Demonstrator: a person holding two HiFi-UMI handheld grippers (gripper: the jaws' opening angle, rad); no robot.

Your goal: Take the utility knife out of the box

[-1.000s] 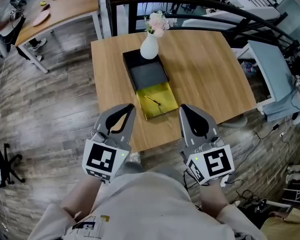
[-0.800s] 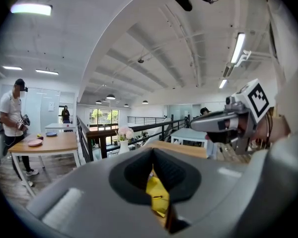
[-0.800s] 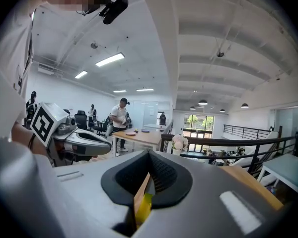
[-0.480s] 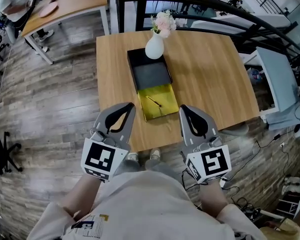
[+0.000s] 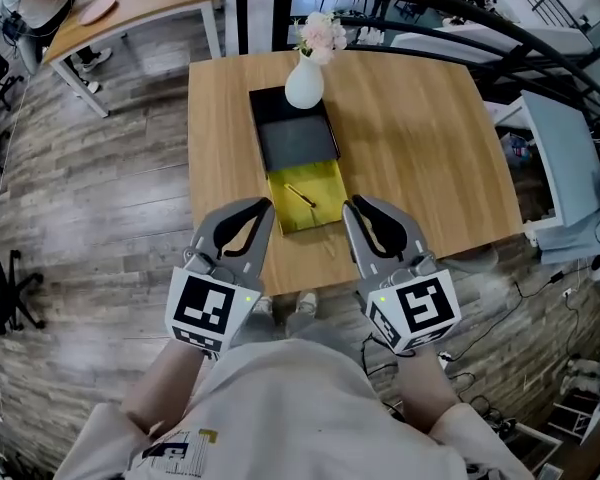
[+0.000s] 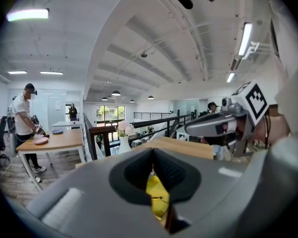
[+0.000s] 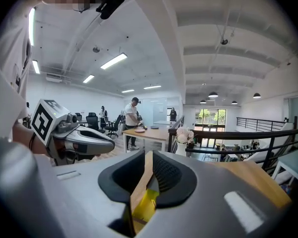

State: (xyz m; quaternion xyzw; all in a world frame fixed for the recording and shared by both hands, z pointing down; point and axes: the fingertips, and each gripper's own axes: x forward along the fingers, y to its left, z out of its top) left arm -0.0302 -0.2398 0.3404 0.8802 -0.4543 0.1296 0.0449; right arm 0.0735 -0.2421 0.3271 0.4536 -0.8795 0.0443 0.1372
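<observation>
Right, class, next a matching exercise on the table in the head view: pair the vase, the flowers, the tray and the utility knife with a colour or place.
Things:
1. vase
2. flowers
3. tray
4. utility knife

Colour or place:
a. black
b. lying in the yellow box
c. pink
d. white

Pairs: 1-d, 2-c, 3-a, 4-b.

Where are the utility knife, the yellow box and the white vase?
utility knife [image 5: 301, 195], head view, middle of its body.
yellow box [image 5: 329, 186], head view, bare floor.
white vase [image 5: 304, 88], head view, belly.
</observation>
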